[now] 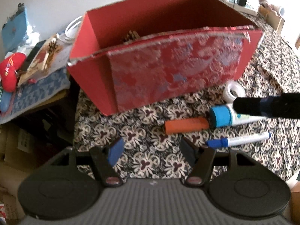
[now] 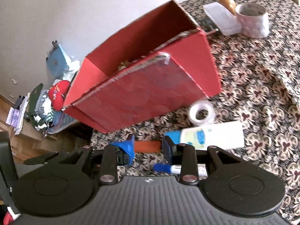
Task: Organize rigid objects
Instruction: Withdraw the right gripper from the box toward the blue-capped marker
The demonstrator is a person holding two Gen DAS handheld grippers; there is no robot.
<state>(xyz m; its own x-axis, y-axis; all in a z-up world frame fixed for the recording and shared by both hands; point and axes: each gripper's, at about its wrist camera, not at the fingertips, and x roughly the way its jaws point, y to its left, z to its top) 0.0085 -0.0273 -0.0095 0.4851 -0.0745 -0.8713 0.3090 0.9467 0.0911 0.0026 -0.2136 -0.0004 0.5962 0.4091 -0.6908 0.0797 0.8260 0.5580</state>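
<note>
A red open box (image 1: 168, 60) stands on the patterned tablecloth (image 1: 142, 136); it also shows in the right wrist view (image 2: 150, 86). In front of it lie an orange block (image 1: 186, 125), a blue-capped white tube (image 1: 230, 117), a blue marker (image 1: 240, 140) and a clear tape roll (image 1: 234, 91). My left gripper (image 1: 152, 151) is open and empty, hovering short of the orange block. My right gripper (image 2: 148, 148) is open over the orange block (image 2: 147, 146), with the tube (image 2: 211, 134), the marker (image 2: 168, 168) and the tape roll (image 2: 201, 113) close by. Its dark arm (image 1: 268, 105) crosses the tube in the left wrist view.
A side table at left holds a red plush (image 1: 10, 71), books and a blue case (image 1: 15, 28). At the back right of the cloth stand a large tape roll (image 2: 252, 18), a white lidded container (image 2: 222, 18) and a power strip (image 1: 243, 5). The cloth's left edge drops off below the box.
</note>
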